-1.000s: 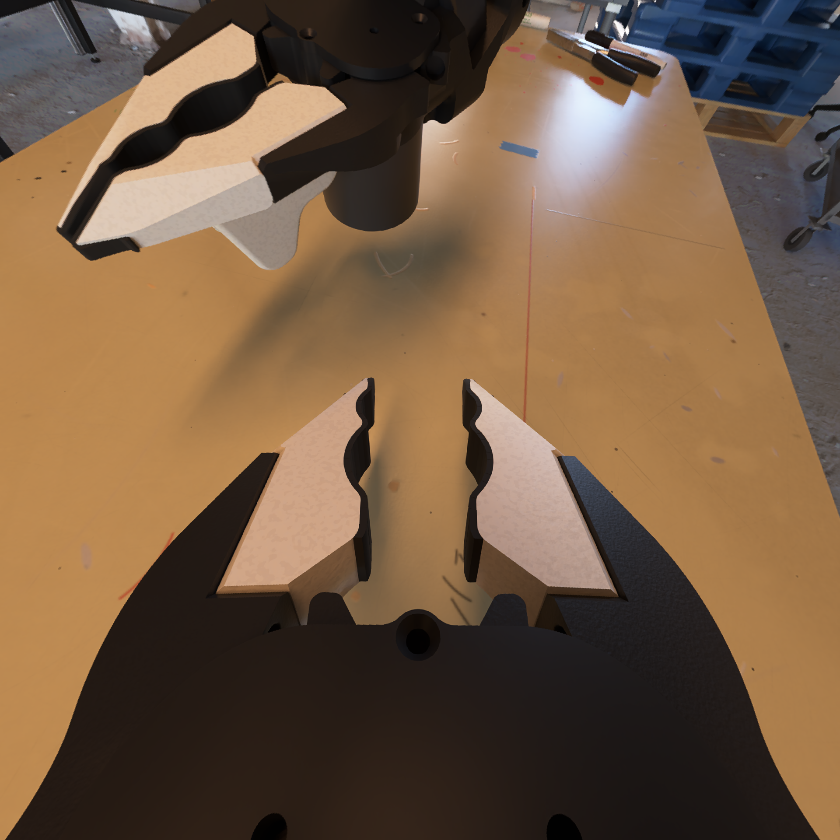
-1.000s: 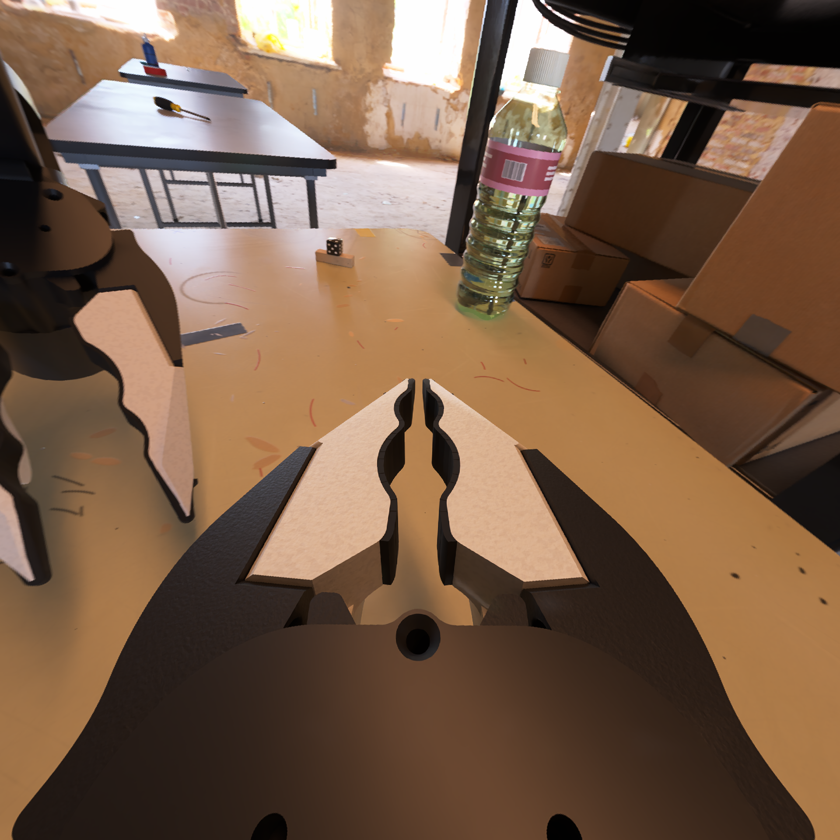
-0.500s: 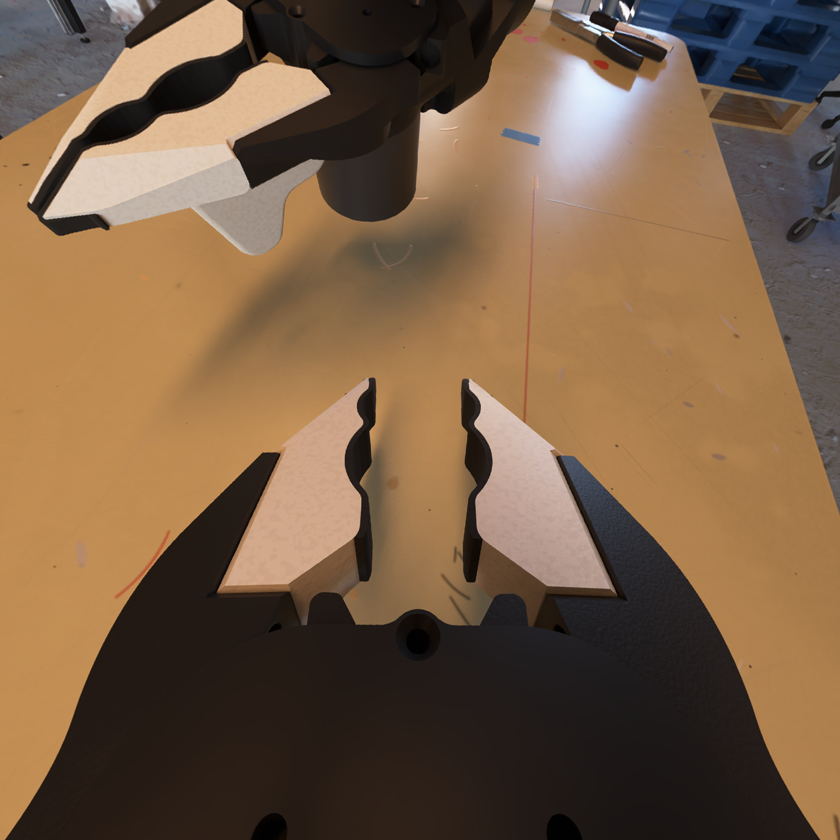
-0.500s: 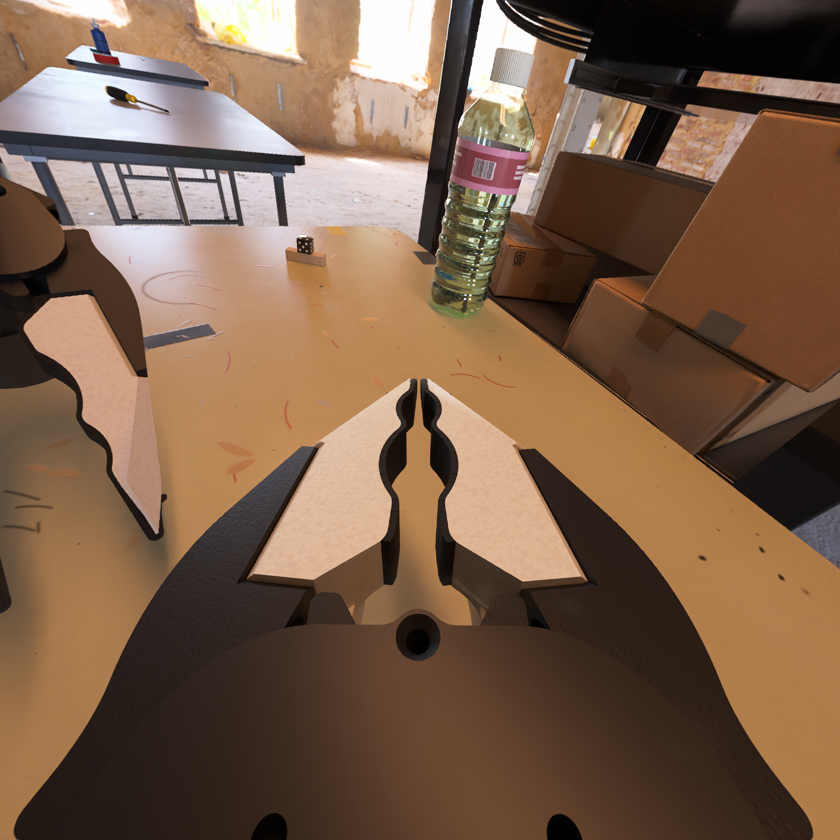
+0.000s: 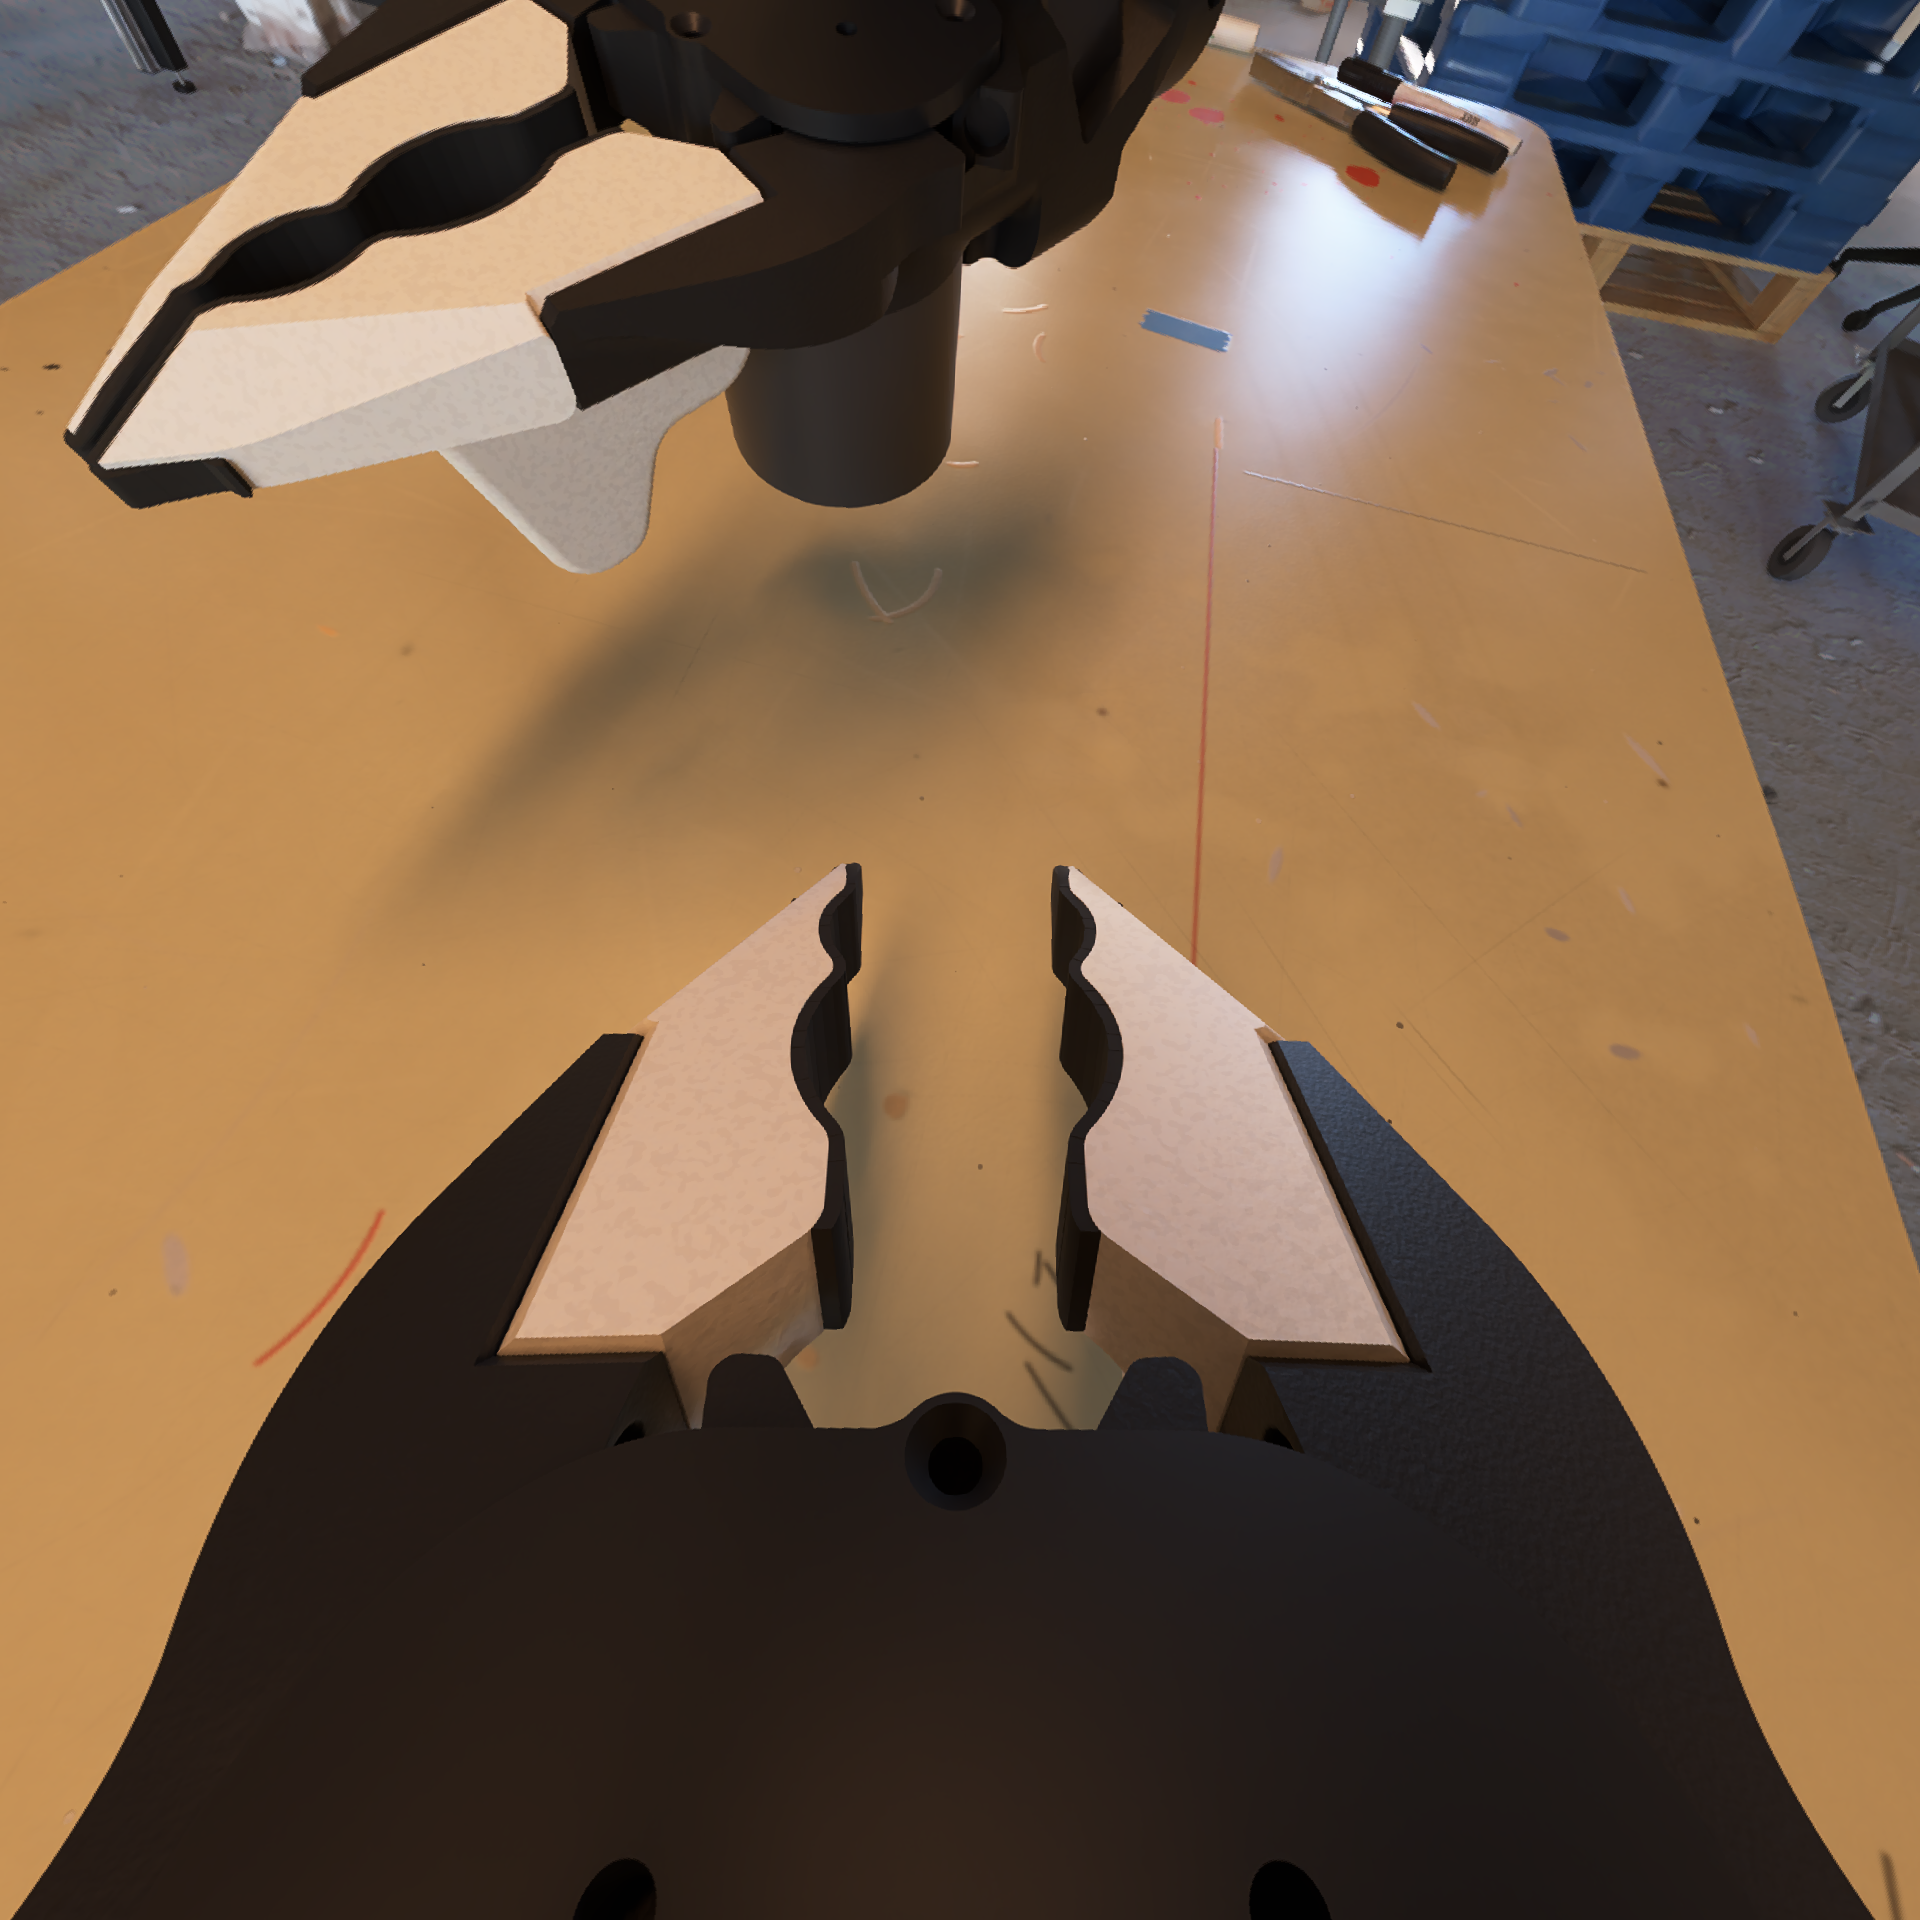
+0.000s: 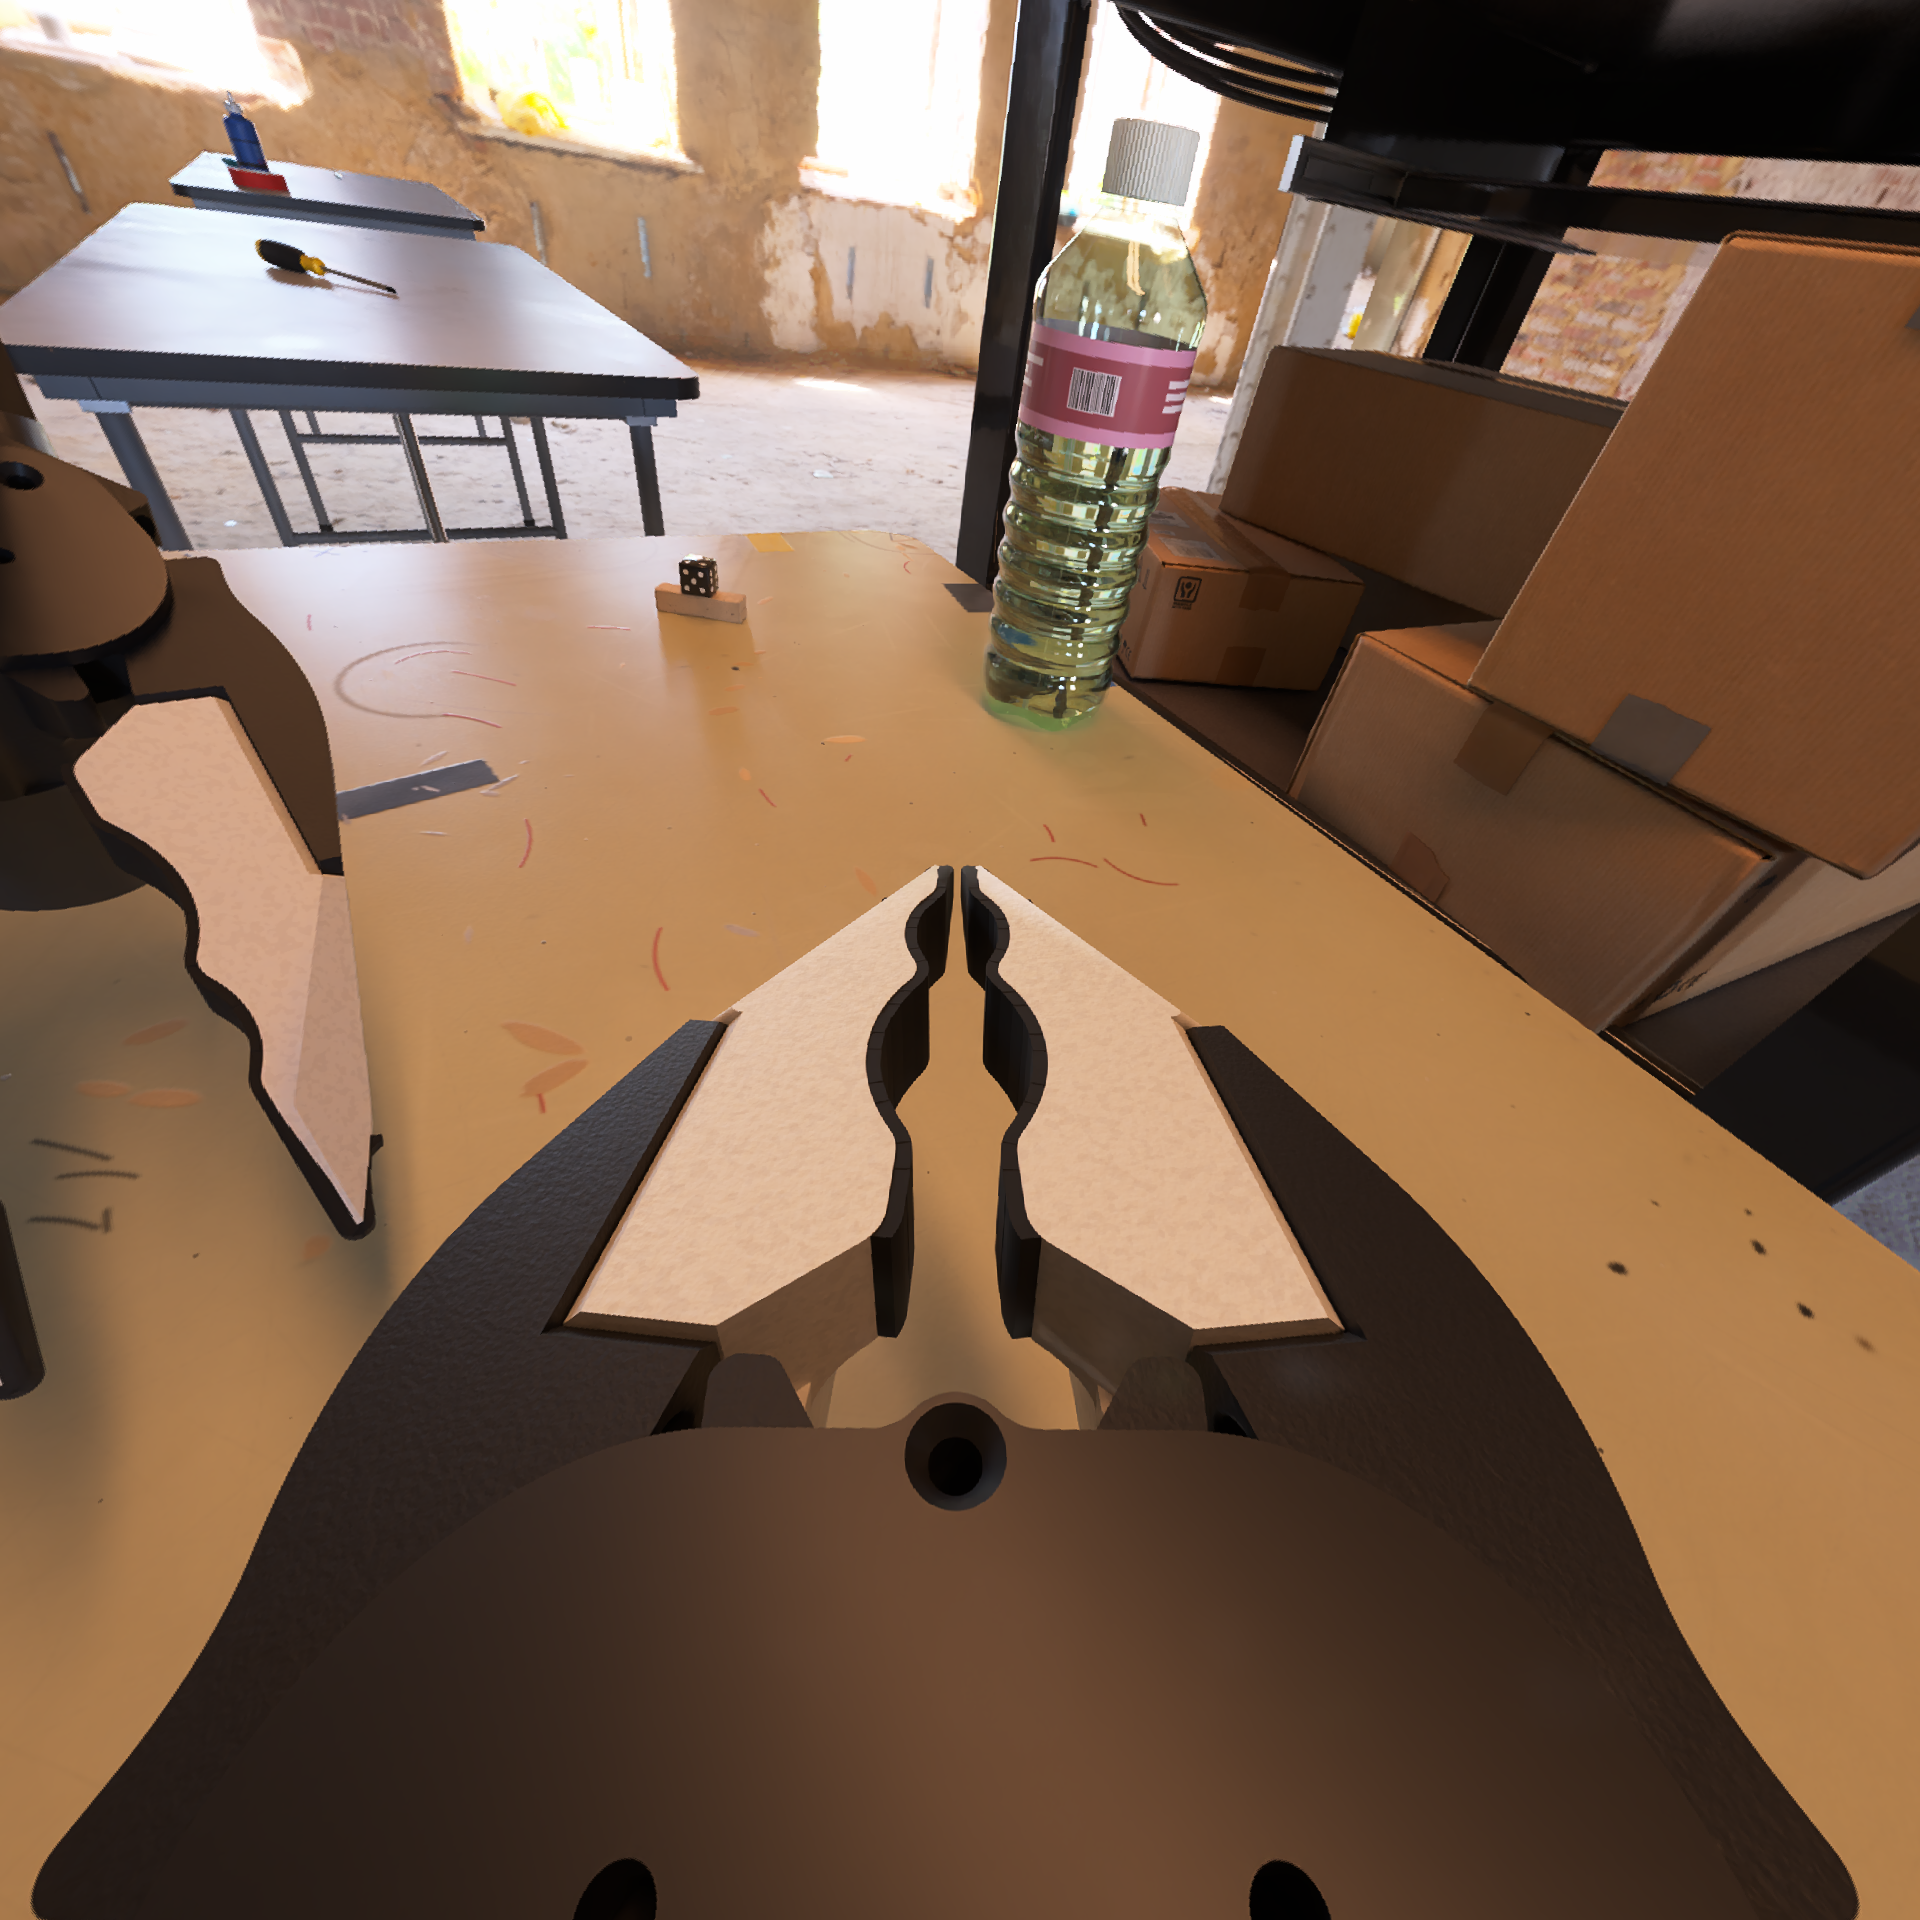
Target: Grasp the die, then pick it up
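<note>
Far off, the die [image 6: 697, 575] nears the table [image 6: 1195, 1039] edge; left jaws parted, right jaws nearly clenched.

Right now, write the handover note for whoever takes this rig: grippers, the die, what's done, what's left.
Left gripper: open, empty, above bare tabletop; the die does not show in its view.
Right gripper: fingertips nearly together, holding nothing, above the table and pointed toward the far end.
Die: black with white pips, sitting on a small wooden block near the table's far edge, well ahead of the right gripper and left of the plastic bottle. Untouched.
Done: nothing yet; no grasp.
Left: open the right gripper, bring it to the die, close on it, lift. Probably steer clear of the bottle.
</note>
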